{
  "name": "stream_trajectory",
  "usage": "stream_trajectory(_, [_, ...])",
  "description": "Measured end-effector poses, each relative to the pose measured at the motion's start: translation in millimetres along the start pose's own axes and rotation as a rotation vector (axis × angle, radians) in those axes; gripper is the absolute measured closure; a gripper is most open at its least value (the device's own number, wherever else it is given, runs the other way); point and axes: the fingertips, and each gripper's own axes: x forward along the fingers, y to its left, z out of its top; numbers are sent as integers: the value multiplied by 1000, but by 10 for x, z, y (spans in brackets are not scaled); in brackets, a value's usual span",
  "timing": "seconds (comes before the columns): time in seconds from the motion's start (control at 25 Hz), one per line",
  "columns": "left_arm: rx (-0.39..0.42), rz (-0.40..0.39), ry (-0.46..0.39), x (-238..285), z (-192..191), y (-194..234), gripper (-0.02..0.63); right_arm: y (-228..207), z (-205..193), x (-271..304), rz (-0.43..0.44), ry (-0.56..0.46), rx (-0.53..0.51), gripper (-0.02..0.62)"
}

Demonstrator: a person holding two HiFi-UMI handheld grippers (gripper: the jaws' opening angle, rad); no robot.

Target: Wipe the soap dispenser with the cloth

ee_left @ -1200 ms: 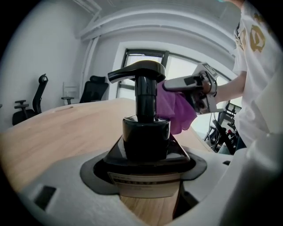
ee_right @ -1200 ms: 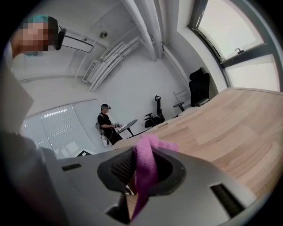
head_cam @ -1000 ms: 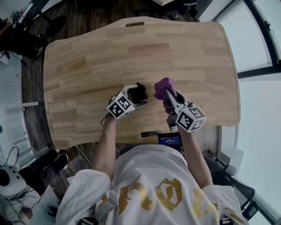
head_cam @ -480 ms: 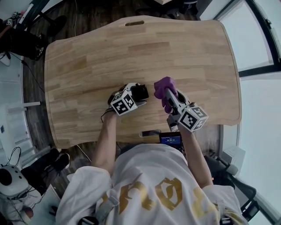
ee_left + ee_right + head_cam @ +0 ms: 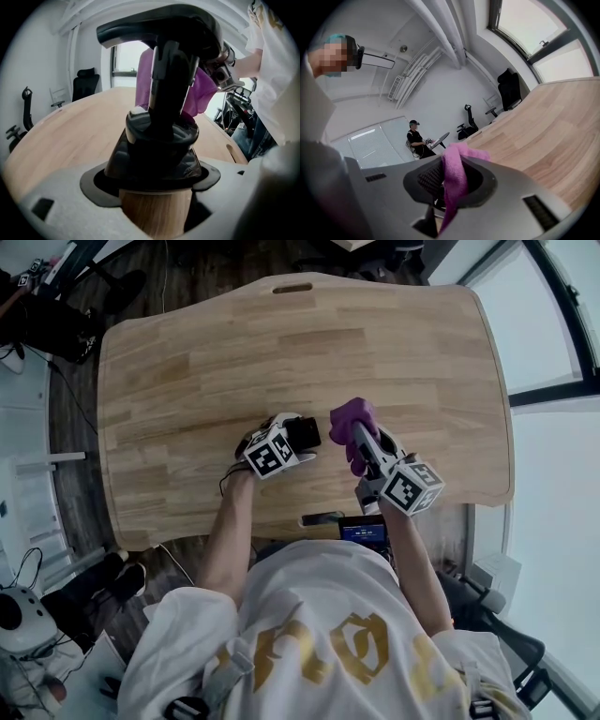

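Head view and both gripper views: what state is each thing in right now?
dispenser: gripped by its body, pump on top.
cloth: pinched and bunched, next to the dispenser's pump; contact cannot be told.
left hand-held gripper: shut on the dispenser.
right hand-held gripper: shut on the cloth.
table: wooden, below both grippers.

White short-sleeved T-shirt (image 5: 319, 634) with gold print, bare forearms, pale grey left gripper (image 5: 298, 435) and right gripper (image 5: 358, 439), dark pads inside the jaws, each carrying a cube (image 5: 411, 488) of black-and-white square markers
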Motion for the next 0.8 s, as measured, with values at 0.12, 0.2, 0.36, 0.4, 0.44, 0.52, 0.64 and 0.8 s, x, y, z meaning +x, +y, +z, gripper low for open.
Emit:
stream_trajectory(0.12, [-8, 15, 10, -15, -21, 6, 241, 37, 0, 6, 1, 2, -3, 541])
stream_trajectory(0.2, [-10, 53, 27, -50, -56, 55, 232, 69, 2, 12, 3, 5, -10, 541])
stream_trajectory(0.36, [3, 117, 31, -144, -90, 85, 232, 133, 11, 18, 6, -1, -14, 541])
stream_trajectory(0.4, [-1, 123, 26, -173, -102, 75, 232, 152, 9, 19, 8, -1, -17, 541])
stream_trajectory(0.44, [-12, 127, 20, -201, -111, 67, 232, 167, 11, 20, 9, 0, -21, 541])
stream_trajectory(0.52, [-53, 137, 0, -266, -122, 61, 232, 186, 19, 27, 5, 1, -30, 541])
stream_trajectory(0.64, [-171, 155, -59, -418, -111, 61, 232, 250, 37, 57, -5, 6, -64, 541])
stream_trajectory(0.8, [-320, 216, -179, -693, -10, 57, 232, 385, 78, 95, -19, 20, -163, 541])
